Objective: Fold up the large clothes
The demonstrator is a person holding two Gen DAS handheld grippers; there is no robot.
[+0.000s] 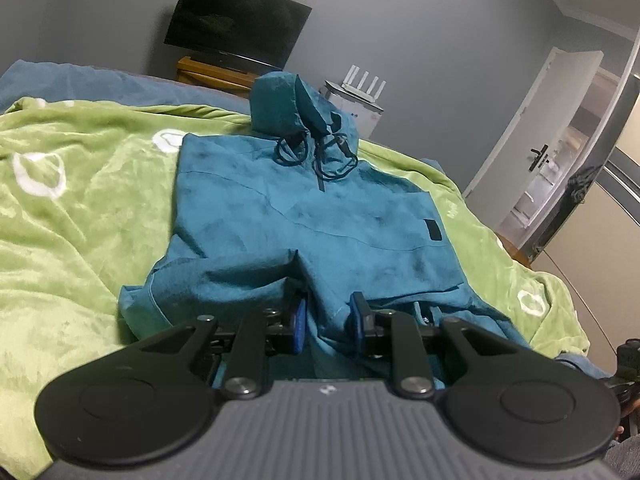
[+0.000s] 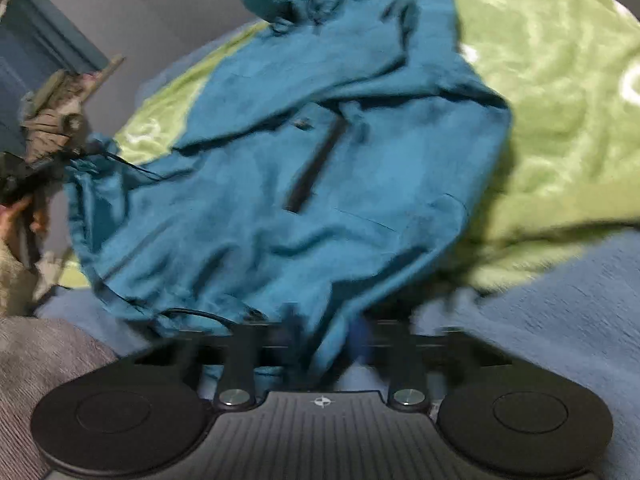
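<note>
A teal hoodie (image 1: 304, 208) lies spread on a green blanket (image 1: 72, 208), hood (image 1: 288, 104) at the far end with dark drawstrings. My left gripper (image 1: 328, 320) holds a bunch of the hoodie's hem between its blue pads (image 1: 298, 322). In the right wrist view the same hoodie (image 2: 288, 168) is lifted and blurred, with a dark pocket zip (image 2: 316, 164). My right gripper (image 2: 324, 340) has hem fabric pinched between its fingers, which are blurred.
The bed's blue sheet (image 2: 540, 320) shows beyond the blanket. A TV (image 1: 236, 20) hangs on the grey wall over a wooden stand, with a white router beside it. A door (image 1: 532, 148) stands at the right. The other gripper and hand (image 2: 44, 152) show at the left.
</note>
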